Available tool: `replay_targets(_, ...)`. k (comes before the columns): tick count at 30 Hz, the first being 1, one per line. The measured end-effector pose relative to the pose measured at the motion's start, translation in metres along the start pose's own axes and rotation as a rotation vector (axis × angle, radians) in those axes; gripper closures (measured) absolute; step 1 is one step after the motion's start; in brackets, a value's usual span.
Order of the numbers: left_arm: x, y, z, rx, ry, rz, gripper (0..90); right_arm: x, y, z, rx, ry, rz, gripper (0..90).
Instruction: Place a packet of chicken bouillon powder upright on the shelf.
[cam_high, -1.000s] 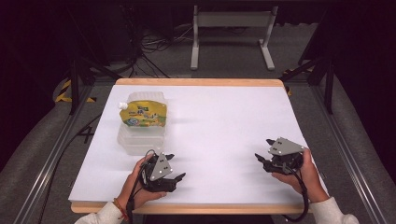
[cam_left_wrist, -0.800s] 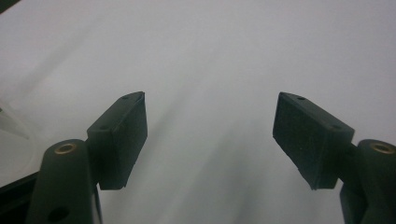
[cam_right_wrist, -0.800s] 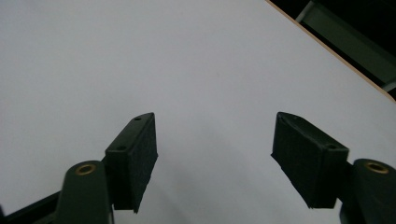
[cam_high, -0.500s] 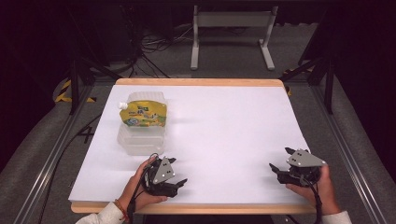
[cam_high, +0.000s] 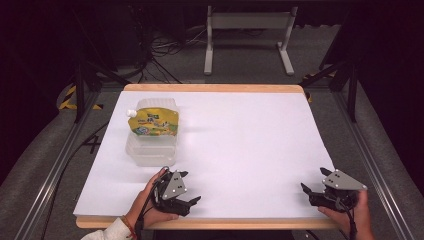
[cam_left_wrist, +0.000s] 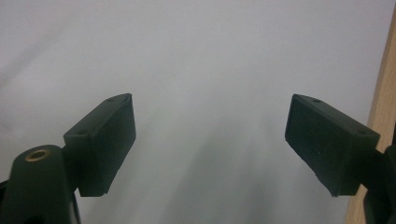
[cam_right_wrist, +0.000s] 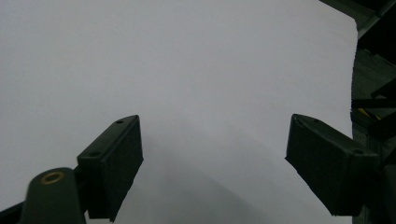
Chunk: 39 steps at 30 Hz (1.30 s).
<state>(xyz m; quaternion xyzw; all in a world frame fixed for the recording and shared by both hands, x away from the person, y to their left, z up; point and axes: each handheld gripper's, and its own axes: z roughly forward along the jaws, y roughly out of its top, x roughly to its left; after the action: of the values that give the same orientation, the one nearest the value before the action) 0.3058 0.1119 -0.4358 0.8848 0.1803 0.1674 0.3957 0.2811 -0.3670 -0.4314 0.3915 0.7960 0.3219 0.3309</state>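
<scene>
The pouch (cam_high: 153, 122), laid across a clear tub (cam_high: 150, 150) at the table's (cam_high: 250, 145) far left, is found just beyond the left gripper (cam_high: 186, 187), well apart from the right gripper (cam_high: 314, 180); both are held wide, empty.

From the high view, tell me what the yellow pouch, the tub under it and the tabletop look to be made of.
Yellow pouch: likely flexible plastic film, glossy print, with a white spout cap.
Tub: clear, slightly cloudy rigid plastic; the white surface shows through it.
Tabletop: matt white sheet over a light wood board, going by its exposed edge.
</scene>
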Motion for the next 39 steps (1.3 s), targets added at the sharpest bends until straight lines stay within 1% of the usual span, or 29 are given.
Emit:
replay_targets(3,0.001,-0.001,0.001,0.005,0.002,0.003,15.4,0.001,-0.003,-0.003,0.001,-0.007,0.002,18.6)
replay_targets(4,0.001,-0.001,0.001,0.004,-0.003,-0.001,15.2,0.0,-0.004,-0.004,-0.006,-0.006,0.008,18.5)
replay_targets(7,0.001,0.0,-0.001,-0.006,0.004,-0.004,14.3,-0.001,-0.006,-0.005,-0.012,-0.008,0.025,18.2)
replay_targets(9,0.002,0.001,0.0,-0.009,-0.002,-0.007,13.5,-0.002,-0.006,-0.005,-0.016,-0.003,0.033,18.2)
replay_targets(11,0.001,0.001,0.001,-0.002,0.004,0.005,12.6,0.001,-0.006,-0.005,-0.017,-0.005,0.021,18.2)
replay_targets(12,0.001,0.001,0.002,0.001,-0.007,0.0,12.2,0.001,-0.006,-0.005,-0.016,-0.004,0.02,18.2)
replay_targets(14,0.001,0.0,0.003,0.007,-0.002,0.007,11.5,0.004,-0.005,-0.005,-0.015,-0.001,0.009,17.9)
replay_targets(16,0.002,0.0,0.004,0.0,-0.011,-0.003,11.1,0.006,-0.004,-0.005,-0.016,0.003,0.008,17.9)
replay_targets(19,0.004,0.0,0.005,0.001,-0.015,-0.002,10.5,0.008,-0.004,-0.005,-0.007,-0.002,-0.007,17.8)
replay_targets(21,0.003,0.0,0.005,-0.001,-0.018,-0.005,10.3,0.009,-0.004,-0.005,-0.006,0.0,-0.006,17.8)
replay_targets(22,0.004,0.0,0.006,0.006,-0.016,0.002,10.3,0.009,-0.004,-0.004,-0.005,0.001,-0.007,17.8)
replay_targets(25,0.005,0.0,0.006,0.009,-0.015,0.004,10.1,0.01,-0.004,-0.003,-0.003,0.002,-0.01,17.7)
replay_targets(28,0.004,0.0,0.006,0.004,-0.016,-0.01,9.9,0.01,-0.004,-0.003,0.0,0.001,-0.017,17.7)
replay_targets(30,0.005,0.001,0.006,0.007,-0.013,-0.003,9.8,0.011,-0.004,-0.003,0.001,0.002,-0.018,17.6)
replay_targets(39,0.005,0.001,0.007,0.02,-0.015,-0.004,9.8,0.012,-0.003,-0.003,0.001,0.005,-0.025,17.6)
